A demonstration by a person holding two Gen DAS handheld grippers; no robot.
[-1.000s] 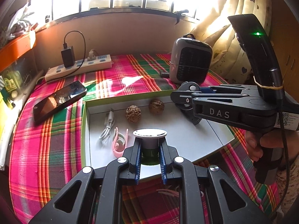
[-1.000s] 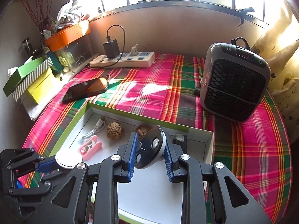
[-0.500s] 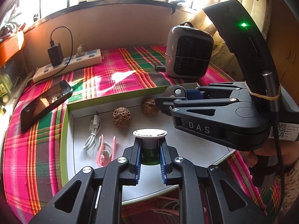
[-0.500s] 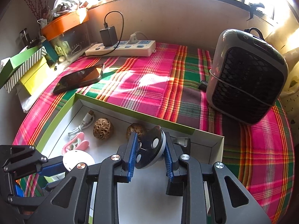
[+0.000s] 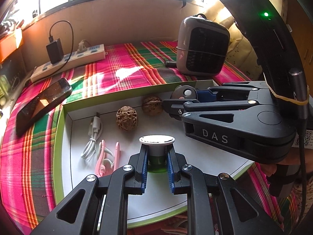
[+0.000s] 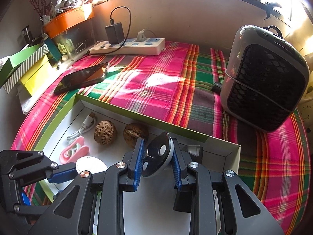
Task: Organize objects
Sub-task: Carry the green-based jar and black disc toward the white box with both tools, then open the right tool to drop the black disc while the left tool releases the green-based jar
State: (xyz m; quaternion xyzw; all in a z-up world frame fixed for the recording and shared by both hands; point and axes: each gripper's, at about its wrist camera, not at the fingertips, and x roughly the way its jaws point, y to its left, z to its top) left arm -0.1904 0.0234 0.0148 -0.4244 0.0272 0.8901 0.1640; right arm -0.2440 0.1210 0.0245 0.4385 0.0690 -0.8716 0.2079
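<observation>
My left gripper [image 5: 157,156] is shut on a small green bottle with a white cap [image 5: 157,140], held over the near part of a white tray with green rim [image 5: 58,129]. My right gripper [image 6: 157,157] is shut on a black round disc [image 6: 158,156], held over the tray's far right corner; it also shows in the left wrist view [image 5: 183,96]. In the tray lie two walnuts [image 5: 127,118] [image 5: 152,105], a white cable [image 5: 93,137] and a pink clip [image 5: 106,157]. The left gripper and the bottle's cap [image 6: 89,165] show in the right wrist view.
The tray sits on a pink and green plaid cloth [image 6: 156,86]. A phone [image 6: 82,77] lies left of the tray, a power strip [image 6: 129,46] with a charger at the back wall, a grey heater [image 6: 264,78] at the right. Boxes [image 6: 25,66] stack at far left.
Both grippers have moved forward over the tray, keeping their objects. The right gripper with the disc has come closer to the walnuts and the tray's far wall.
</observation>
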